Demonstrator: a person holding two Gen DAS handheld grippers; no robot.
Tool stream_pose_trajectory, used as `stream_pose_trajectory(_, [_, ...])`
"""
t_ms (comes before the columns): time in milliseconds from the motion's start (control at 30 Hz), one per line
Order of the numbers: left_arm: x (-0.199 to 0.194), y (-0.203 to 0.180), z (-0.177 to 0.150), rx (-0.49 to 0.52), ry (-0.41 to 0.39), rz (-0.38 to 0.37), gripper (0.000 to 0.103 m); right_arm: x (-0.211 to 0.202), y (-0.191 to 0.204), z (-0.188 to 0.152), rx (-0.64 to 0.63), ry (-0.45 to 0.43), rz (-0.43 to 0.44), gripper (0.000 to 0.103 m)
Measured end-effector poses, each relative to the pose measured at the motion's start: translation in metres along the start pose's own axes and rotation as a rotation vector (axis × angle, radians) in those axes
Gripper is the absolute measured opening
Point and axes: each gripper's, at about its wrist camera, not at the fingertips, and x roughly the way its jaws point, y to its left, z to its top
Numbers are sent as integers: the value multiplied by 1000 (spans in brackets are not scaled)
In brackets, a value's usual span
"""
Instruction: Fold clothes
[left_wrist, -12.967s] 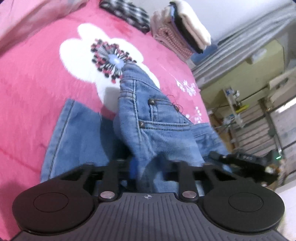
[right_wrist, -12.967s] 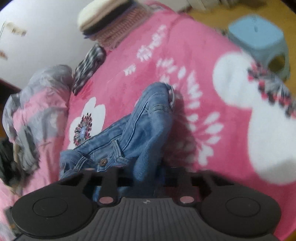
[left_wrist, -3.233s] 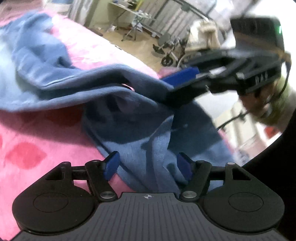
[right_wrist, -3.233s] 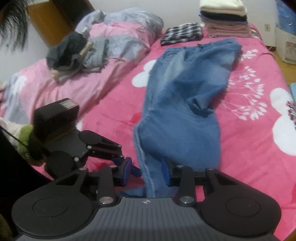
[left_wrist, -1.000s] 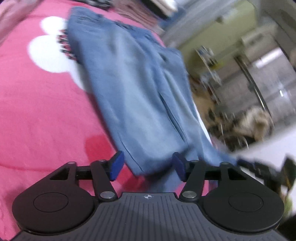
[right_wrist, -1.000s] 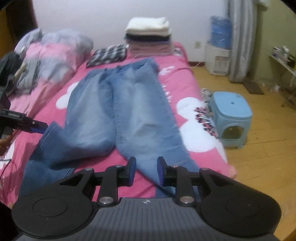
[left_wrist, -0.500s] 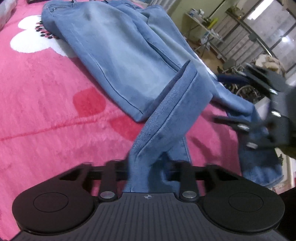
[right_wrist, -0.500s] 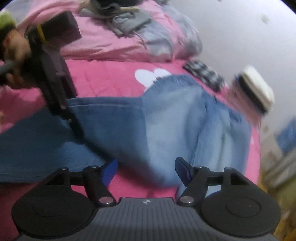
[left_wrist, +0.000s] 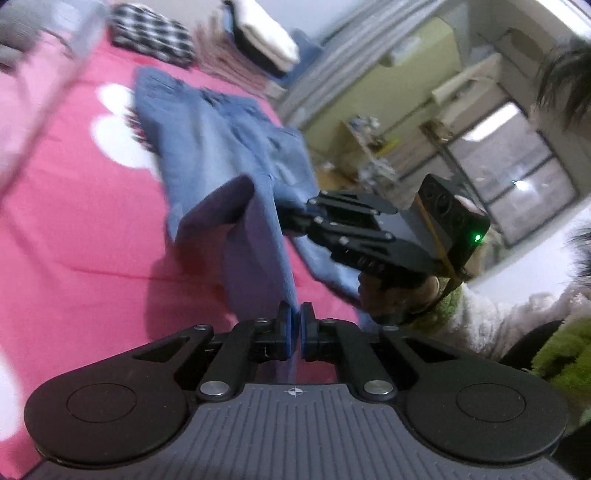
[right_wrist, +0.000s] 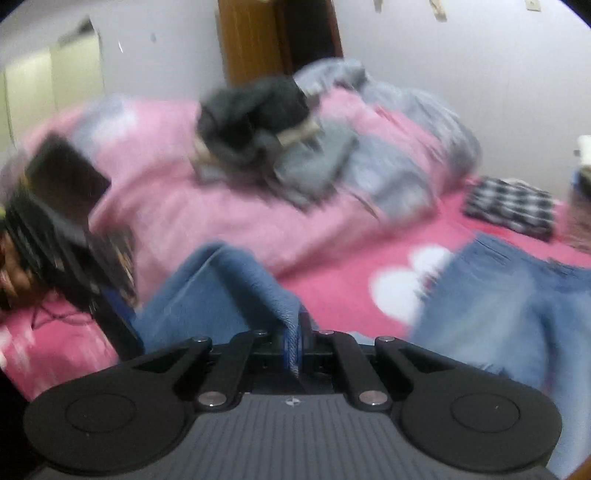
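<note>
Left wrist view: my left tongs (left_wrist: 294, 330) clamp a jeans (left_wrist: 229, 147) hem lifted above the pink bed (left_wrist: 74, 229). My right tongs (right_wrist: 294, 343) clamp the other hem. No legible writing.

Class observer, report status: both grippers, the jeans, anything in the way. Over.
Left gripper shut on jeans hem. Right gripper shut on the other leg end. Jeans' waist flat on pink blanket. Nothing blocking the fold.
</note>
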Motion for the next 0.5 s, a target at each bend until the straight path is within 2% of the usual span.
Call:
stream_pose_trajectory(133, [-13, 1, -11, -44, 4, 38, 2, 35, 12, -1, 8, 2, 94, 4])
stream_pose_trajectory(233, [-6, 6, -19, -83, 33, 56, 4, 61, 17, -17, 49, 70, 165, 4])
stream_pose_trajectory(300, [4, 14, -25, -119, 55, 109, 5, 75, 18, -35, 69, 133, 184, 4])
stream_pose_trajectory(367, [5, 26, -30, -178, 73, 171, 12, 89, 17, -52, 94, 194, 194, 4])
stream_pose_trajectory(400, [0, 30, -30, -208, 68, 193, 19, 95, 16, -58, 101, 224, 188, 5])
stream_pose_trajectory(500, [-21, 34, -26, -262, 15, 232, 25, 96, 13, -63, 126, 270, 183, 9])
